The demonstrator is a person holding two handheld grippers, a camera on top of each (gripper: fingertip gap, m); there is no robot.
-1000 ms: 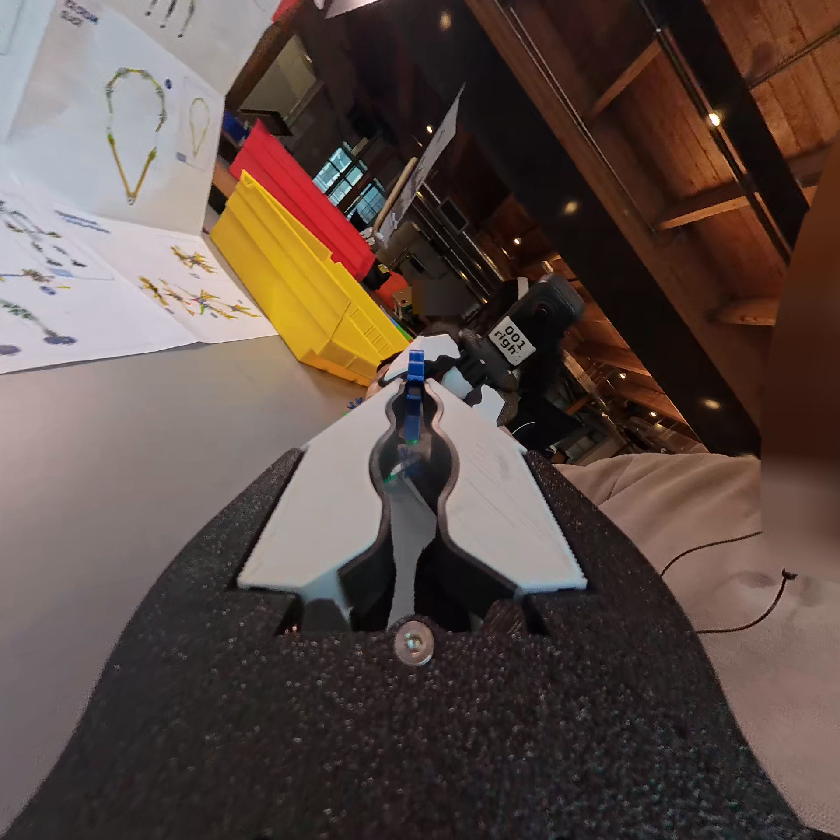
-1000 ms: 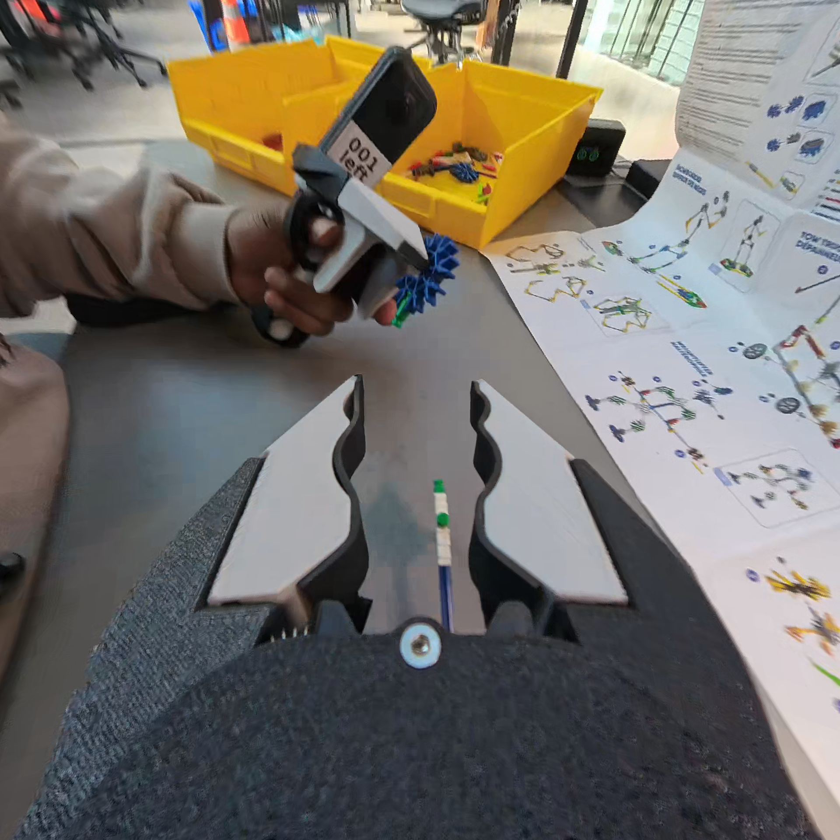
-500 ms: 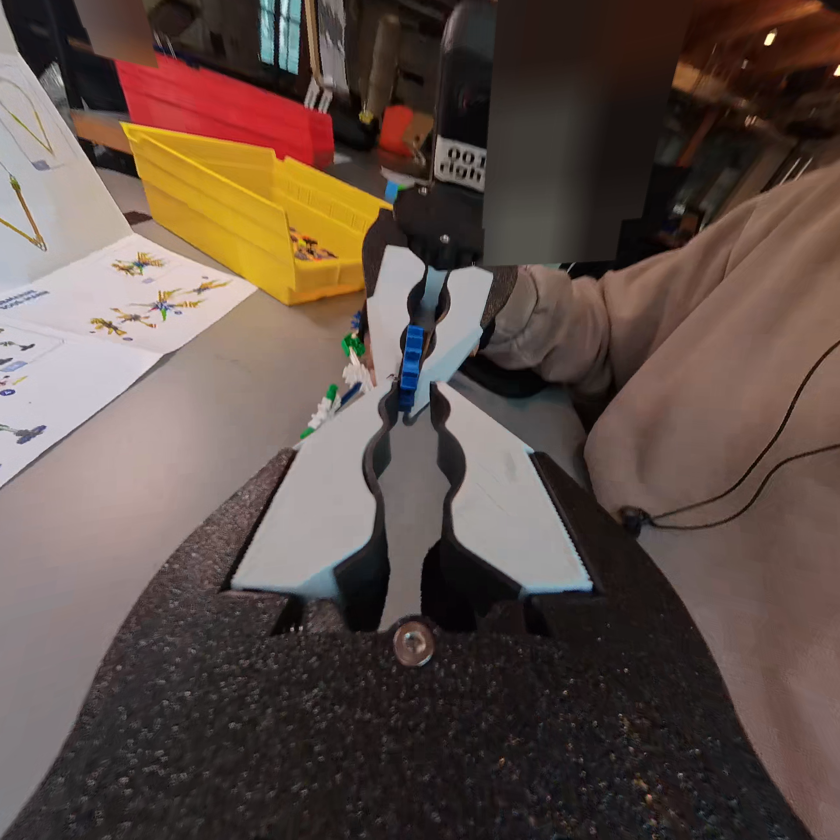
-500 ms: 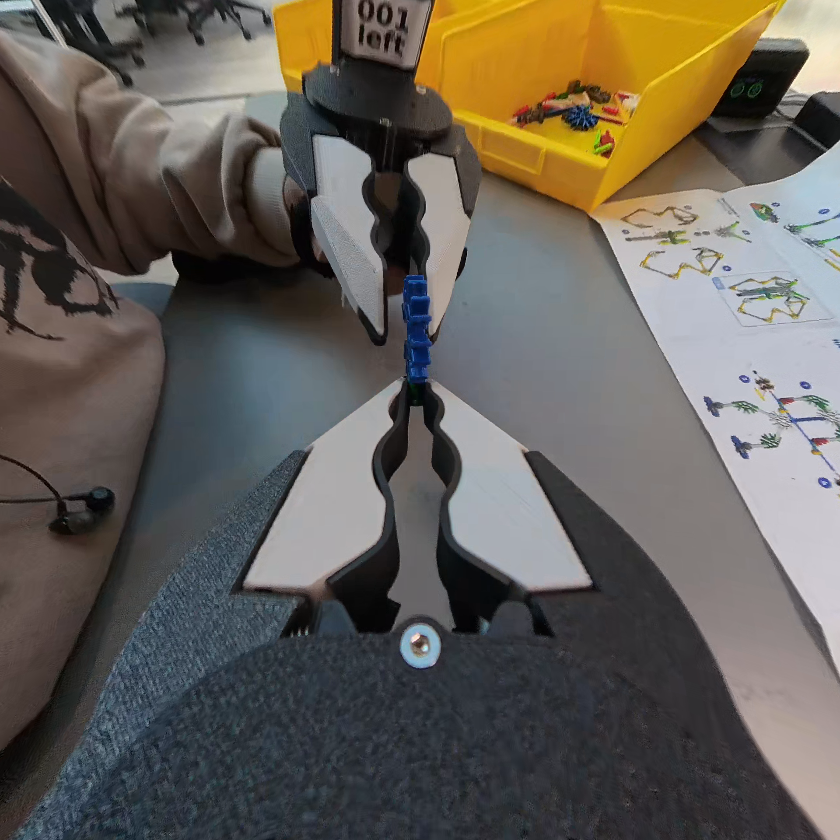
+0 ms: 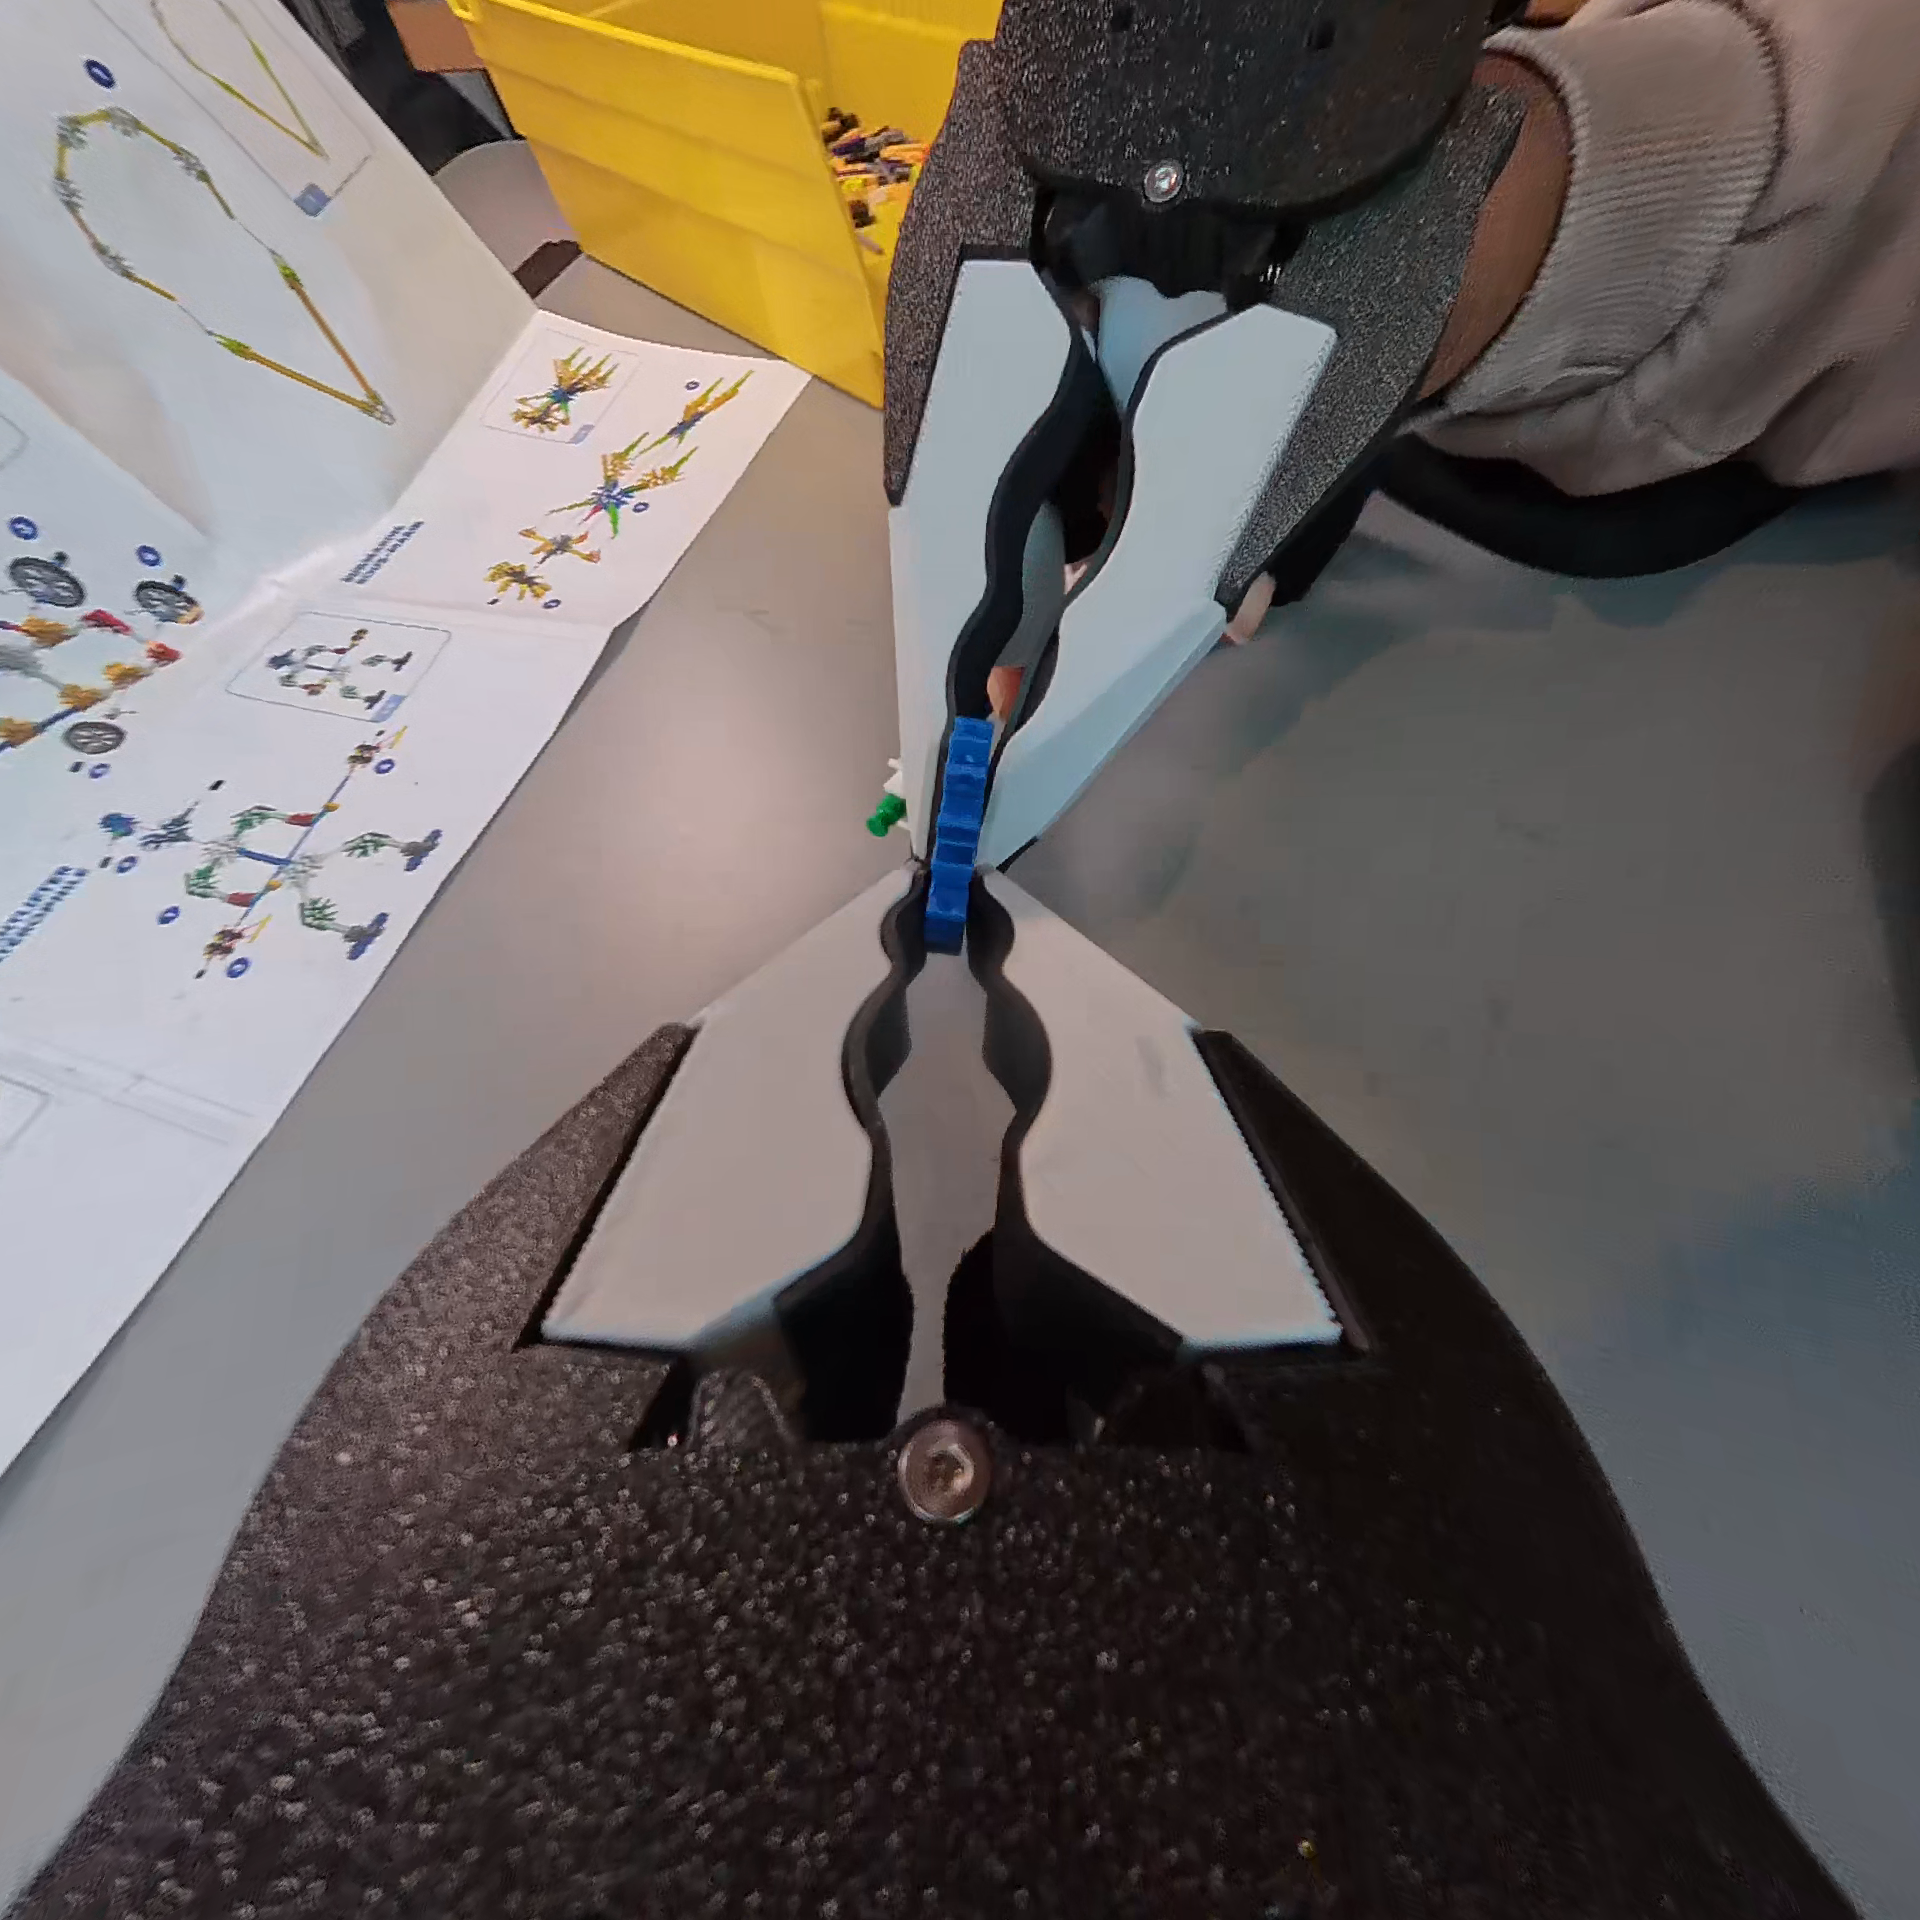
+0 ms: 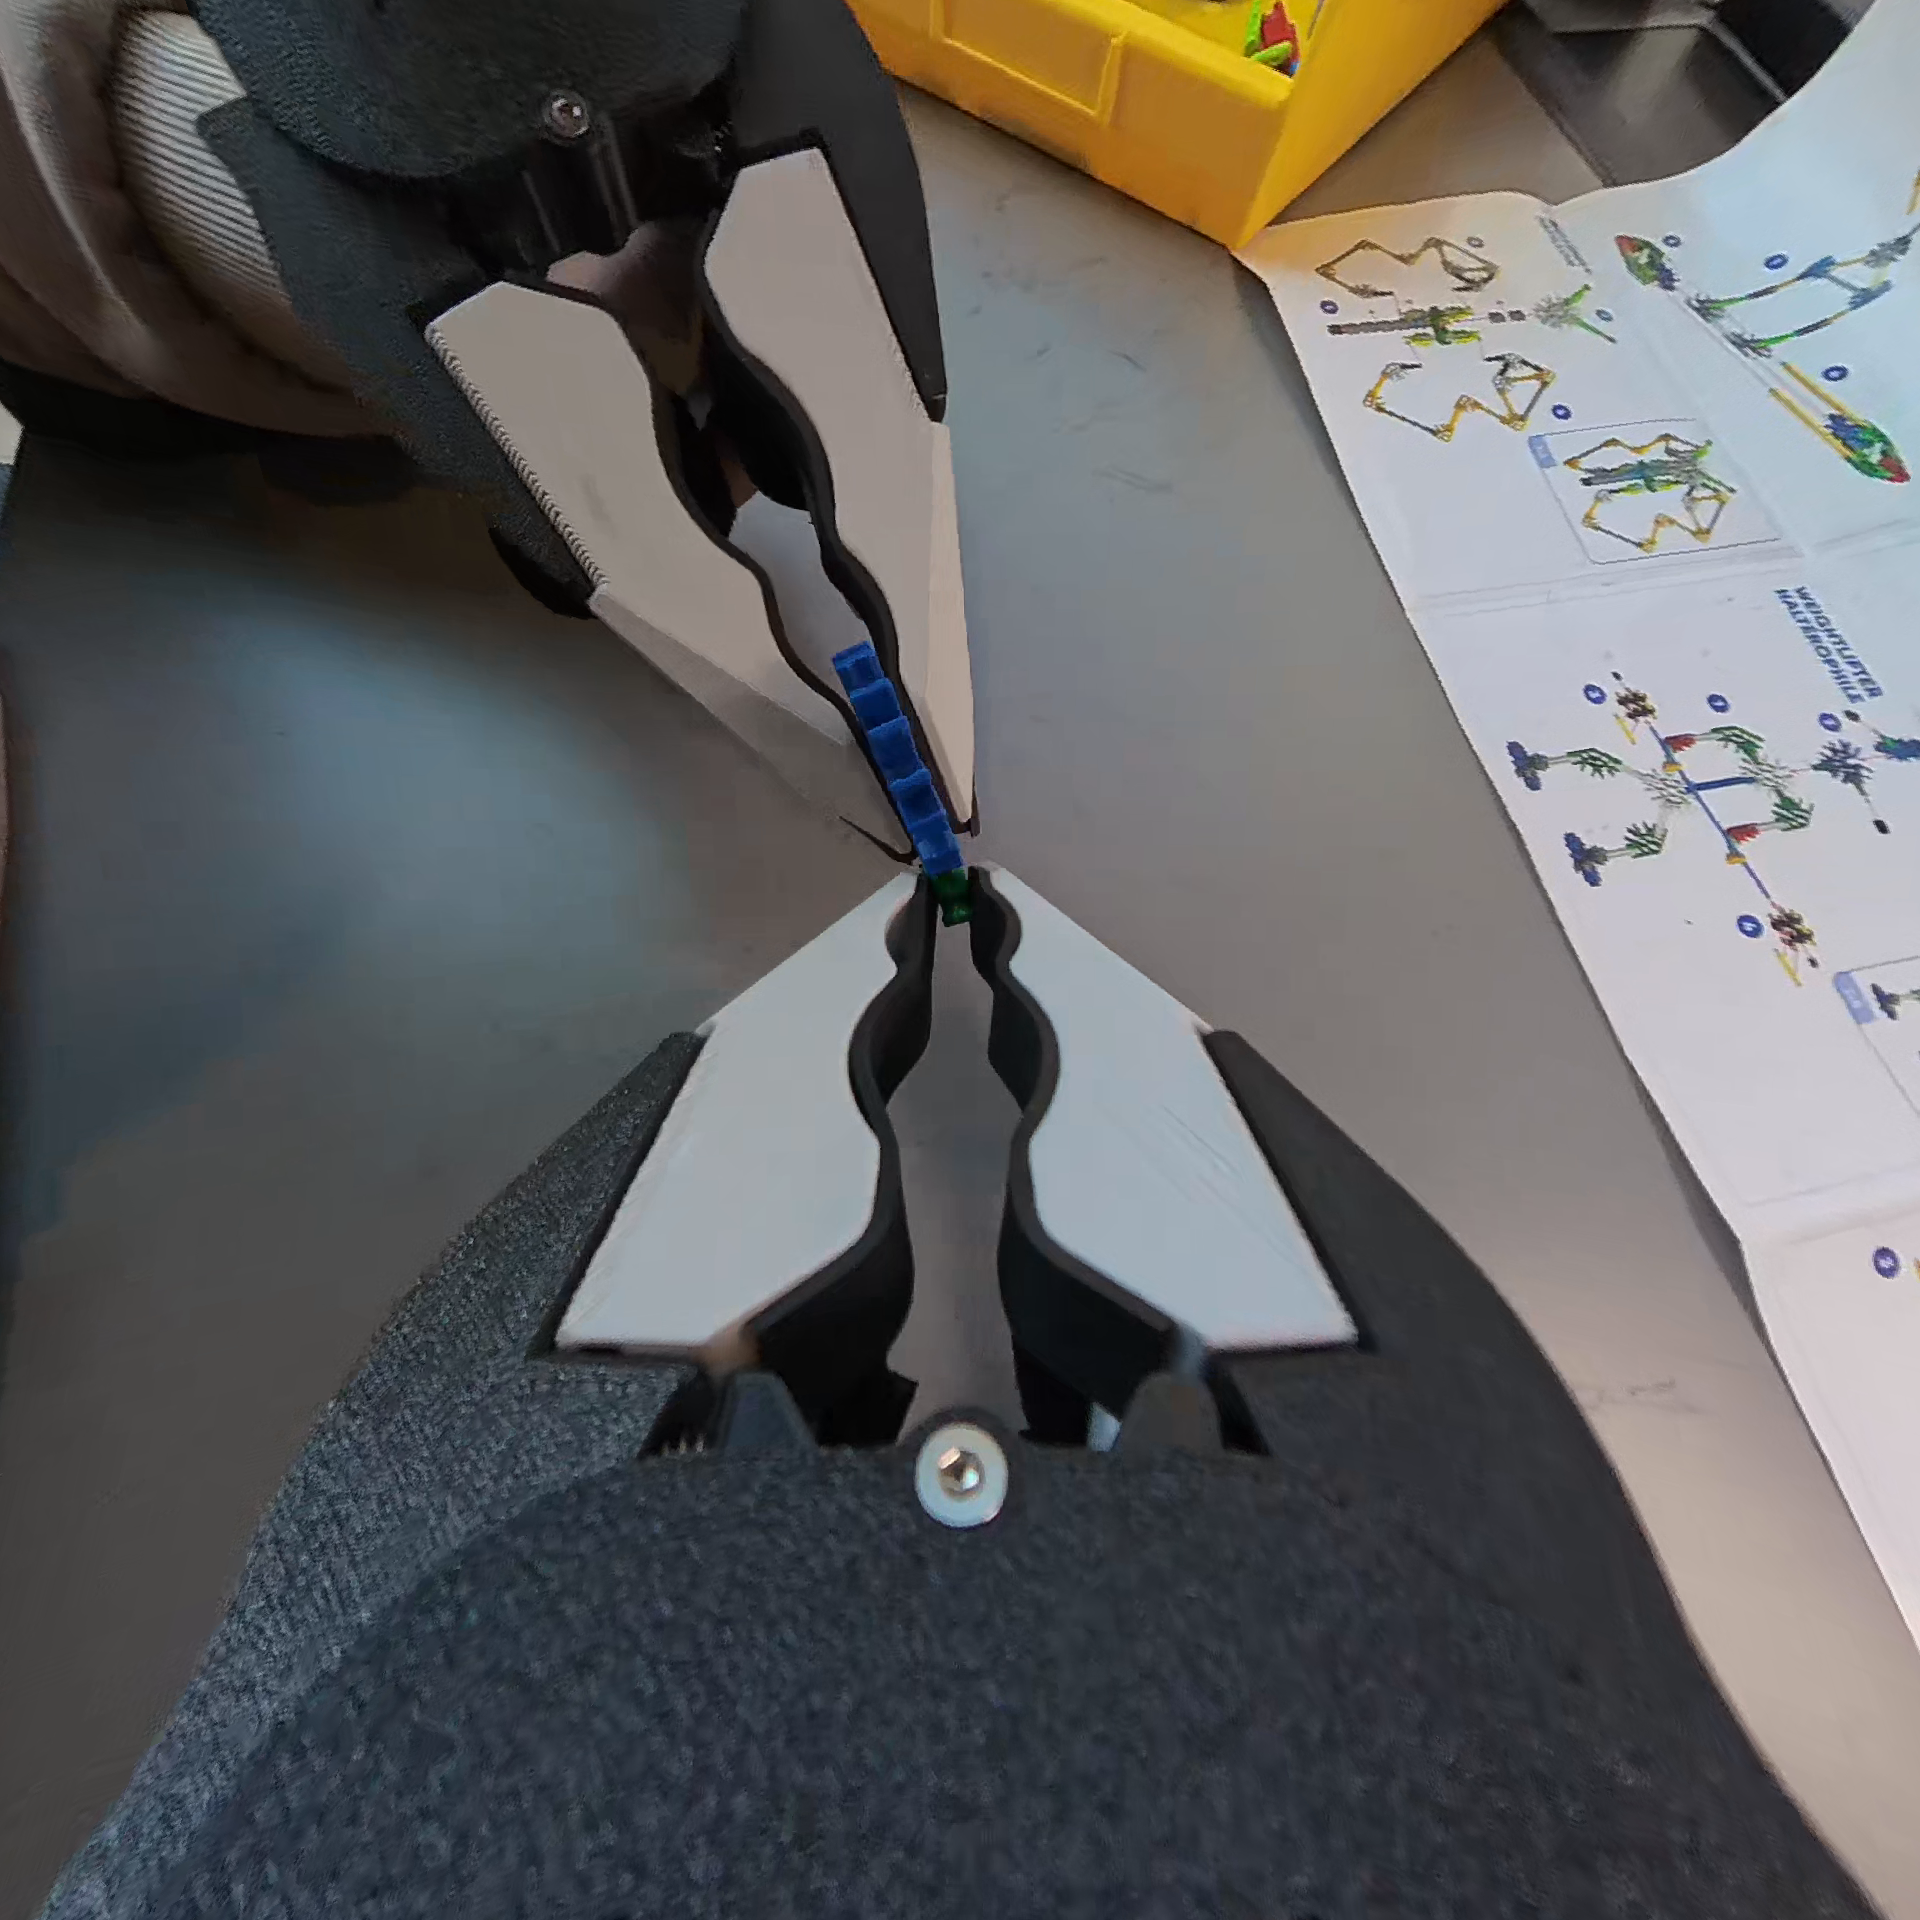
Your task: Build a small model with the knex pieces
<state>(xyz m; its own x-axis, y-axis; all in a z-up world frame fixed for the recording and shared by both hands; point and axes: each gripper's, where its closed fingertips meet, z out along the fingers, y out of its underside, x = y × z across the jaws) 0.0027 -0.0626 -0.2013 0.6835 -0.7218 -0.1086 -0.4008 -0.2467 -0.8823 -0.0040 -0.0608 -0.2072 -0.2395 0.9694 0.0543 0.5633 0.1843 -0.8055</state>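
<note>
My left gripper [image 5: 951, 883] is shut on a blue toothed connector [image 5: 961, 821], held edge-on just above the grey table [image 5: 1455, 935]. My right gripper [image 6: 951, 883] is shut on the green end of a thin rod [image 6: 953, 896]. The two grippers meet tip to tip, and the rod's end touches the blue connector [image 6: 888, 743]. In the left wrist view the right gripper [image 5: 951, 857] comes down from the top, and a green and white bit of the rod [image 5: 883, 821] sticks out at its left. In the right wrist view the left gripper [image 6: 935, 831] comes in from the upper left.
A yellow bin [image 5: 675, 177] with small coloured parts stands at the back and shows in the right wrist view [image 6: 1143, 94]. A printed instruction sheet [image 5: 312, 675] lies on the table, on the right in the right wrist view [image 6: 1662, 727]. A person's beige sleeve [image 5: 1714, 260] is behind the right gripper. Less than 4 cm separates the two grippers' tips.
The right gripper was open over the rod on the table and has shut on it. Both grippers have moved together until the tips meet, with the rod end against the blue connector.
</note>
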